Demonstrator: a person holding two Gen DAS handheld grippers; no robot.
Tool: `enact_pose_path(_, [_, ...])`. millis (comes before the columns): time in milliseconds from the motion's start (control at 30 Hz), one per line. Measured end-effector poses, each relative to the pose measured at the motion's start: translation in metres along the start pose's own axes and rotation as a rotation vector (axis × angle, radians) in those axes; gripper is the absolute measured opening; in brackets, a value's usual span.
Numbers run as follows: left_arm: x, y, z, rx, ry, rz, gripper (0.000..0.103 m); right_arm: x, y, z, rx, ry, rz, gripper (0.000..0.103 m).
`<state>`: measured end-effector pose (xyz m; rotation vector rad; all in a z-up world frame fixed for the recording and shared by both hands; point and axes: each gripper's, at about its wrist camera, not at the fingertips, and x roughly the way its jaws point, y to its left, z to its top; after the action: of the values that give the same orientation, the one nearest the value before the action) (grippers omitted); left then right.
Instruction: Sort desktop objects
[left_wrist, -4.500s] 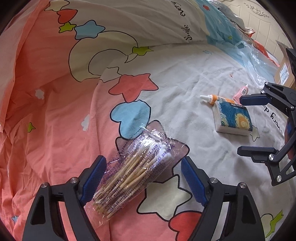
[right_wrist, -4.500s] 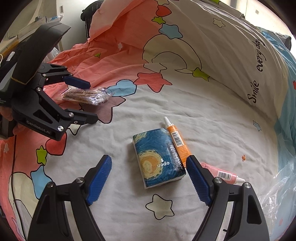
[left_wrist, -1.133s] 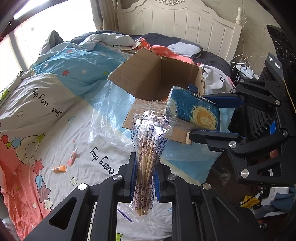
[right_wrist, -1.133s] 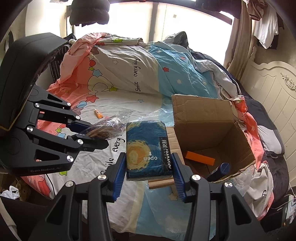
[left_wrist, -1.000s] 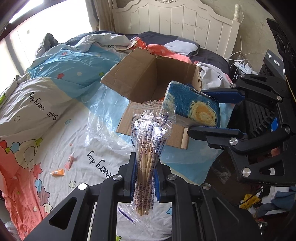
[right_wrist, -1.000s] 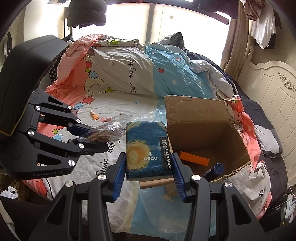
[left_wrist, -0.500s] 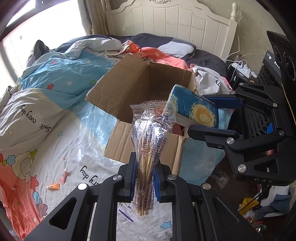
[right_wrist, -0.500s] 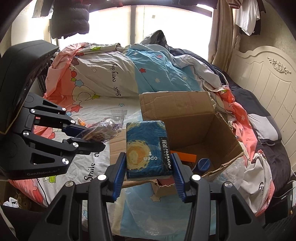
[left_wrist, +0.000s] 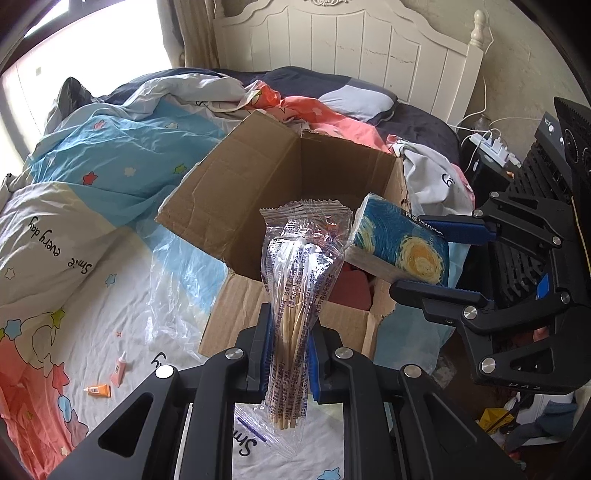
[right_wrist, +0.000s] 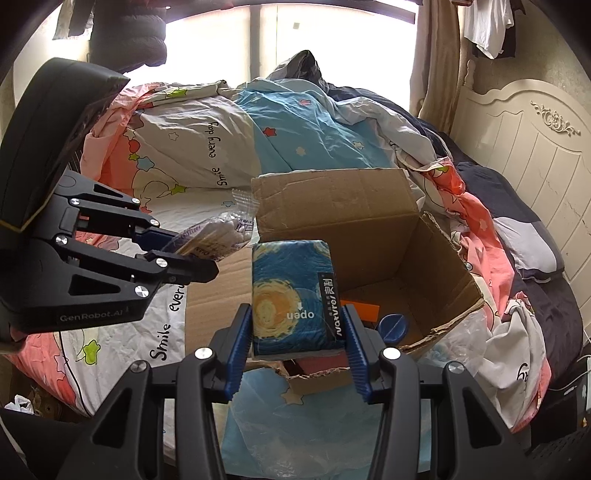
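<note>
My left gripper (left_wrist: 289, 332) is shut on a clear bag of cotton swabs (left_wrist: 301, 266), which stands upright over the near edge of an open cardboard box (left_wrist: 258, 177). My right gripper (right_wrist: 297, 325) is shut on a blue tissue pack with a yellow swirl print (right_wrist: 291, 291), held above the box (right_wrist: 369, 240) near its front wall. In the left wrist view the right gripper (left_wrist: 443, 258) holds the tissue pack (left_wrist: 402, 243) over the box's right side. In the right wrist view the left gripper (right_wrist: 177, 247) carries the swab bag (right_wrist: 218, 236) at the box's left flap.
The box holds an orange flat item (right_wrist: 364, 308), a blue cap (right_wrist: 393, 325) and a red thing (left_wrist: 351, 288). Two small tubes (left_wrist: 110, 376) lie on the star-print bedsheet (left_wrist: 74, 258). Clear plastic film (left_wrist: 173, 295) lies beside the box. A white headboard (left_wrist: 351, 48) stands behind.
Both grippers have carried their loads closer to the box; it now looms larger and sits right beneath the swab bag and the tissue pack. Both grips are unchanged.
</note>
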<state>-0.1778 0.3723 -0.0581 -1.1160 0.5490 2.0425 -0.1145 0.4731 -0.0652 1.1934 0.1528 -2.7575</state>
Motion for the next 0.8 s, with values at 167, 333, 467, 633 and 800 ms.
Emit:
enact_pose_path(167, [0.015, -0.003, 0.013, 0.018, -0.006, -0.004, 0.016, 0.008, -0.013, -0.002, 0.013, 0.002, -0.013, 0.044])
enact_pose_path(333, [0.032, -0.01, 0.023, 0.025, -0.009, -0.02, 0.016, 0.021, -0.028, -0.004, 0.034, 0.016, -0.028, 0.044])
enact_pose_path(467, [0.044, -0.015, 0.032, 0.029, -0.006, -0.028, 0.016, 0.029, -0.04, -0.005, 0.04, 0.031, -0.042, 0.044])
enact_pose_path(633, [0.054, -0.021, 0.043, 0.039, -0.014, -0.035, 0.016, 0.032, -0.056, -0.006, 0.053, 0.04, -0.05, 0.044])
enact_pose_path(800, [0.068, -0.022, 0.046, 0.031, -0.01, -0.044, 0.016, 0.043, -0.071, -0.009, 0.054, 0.07, -0.049, 0.044])
